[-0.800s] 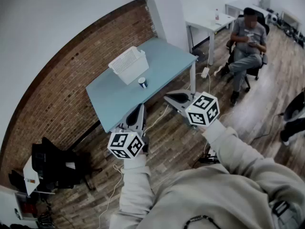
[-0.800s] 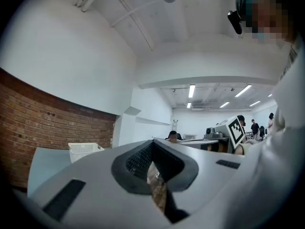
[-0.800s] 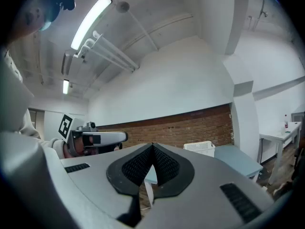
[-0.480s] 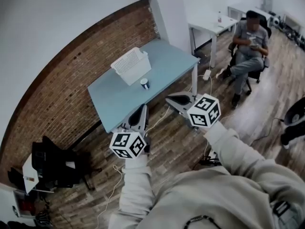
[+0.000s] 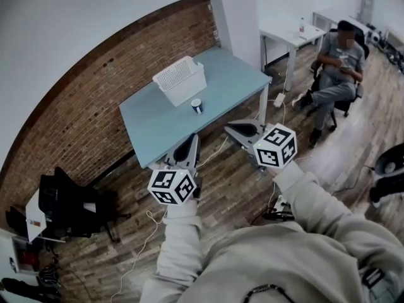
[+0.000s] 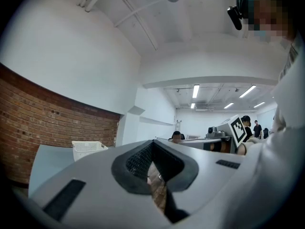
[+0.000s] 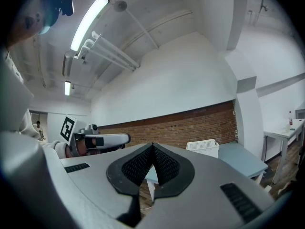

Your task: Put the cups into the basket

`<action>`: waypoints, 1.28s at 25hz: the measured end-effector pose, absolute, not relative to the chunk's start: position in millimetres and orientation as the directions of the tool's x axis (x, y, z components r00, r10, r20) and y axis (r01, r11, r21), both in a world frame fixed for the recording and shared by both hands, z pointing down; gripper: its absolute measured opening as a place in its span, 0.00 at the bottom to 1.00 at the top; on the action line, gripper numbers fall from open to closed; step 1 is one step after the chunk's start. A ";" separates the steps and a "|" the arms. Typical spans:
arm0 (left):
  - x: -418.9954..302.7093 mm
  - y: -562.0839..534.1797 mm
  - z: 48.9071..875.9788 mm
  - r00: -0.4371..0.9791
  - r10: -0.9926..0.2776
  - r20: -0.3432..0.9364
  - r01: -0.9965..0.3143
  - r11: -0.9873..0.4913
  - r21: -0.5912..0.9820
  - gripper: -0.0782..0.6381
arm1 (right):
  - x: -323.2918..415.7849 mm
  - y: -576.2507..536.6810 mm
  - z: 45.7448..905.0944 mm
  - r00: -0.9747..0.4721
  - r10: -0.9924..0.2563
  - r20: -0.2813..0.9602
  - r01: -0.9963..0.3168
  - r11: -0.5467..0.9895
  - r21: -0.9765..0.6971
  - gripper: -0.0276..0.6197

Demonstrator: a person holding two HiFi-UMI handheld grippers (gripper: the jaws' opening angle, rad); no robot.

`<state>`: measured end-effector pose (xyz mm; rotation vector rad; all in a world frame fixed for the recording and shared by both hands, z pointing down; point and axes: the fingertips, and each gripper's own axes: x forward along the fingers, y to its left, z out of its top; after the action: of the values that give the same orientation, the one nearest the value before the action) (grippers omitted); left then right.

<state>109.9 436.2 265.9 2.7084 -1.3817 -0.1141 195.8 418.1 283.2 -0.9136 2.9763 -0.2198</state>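
Left gripper (image 5: 191,139) and right gripper (image 5: 229,129) are both closed, empty, and apart from the pale-blue rectangular table (image 5: 233,76). 1 small dark, white-topped cup (image 5: 197,106) stands beside the white perforated plastic basket (image 5: 180,81). It is probably light and stiff: pinch across its rim.

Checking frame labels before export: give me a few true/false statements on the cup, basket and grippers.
1. The cup lies in the basket. False: it stands on the table, beside the basket.
2. The left gripper is shut and empty. True.
3. The right gripper holds the cup. False: it is shut on nothing, short of the table.
4. The basket stands on the table. True.
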 end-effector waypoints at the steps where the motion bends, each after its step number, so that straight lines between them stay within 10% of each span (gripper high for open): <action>1: 110.5 434.7 267.4 0.583 -0.813 -0.022 -0.805 -0.580 0.125 0.10 | 196.2 416.8 283.9 -0.830 -0.557 0.021 -0.554 0.820 -0.142 0.06; 32: 56.3 281.6 294.4 0.533 -0.845 -0.044 -0.829 -0.532 0.171 0.10 | 157.9 268.2 320.7 -0.867 -0.492 0.082 -0.499 0.850 -0.170 0.06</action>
<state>56.3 281.6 294.4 2.6357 -1.4476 -0.1834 157.9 268.2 320.7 -0.8188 3.0556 -0.2966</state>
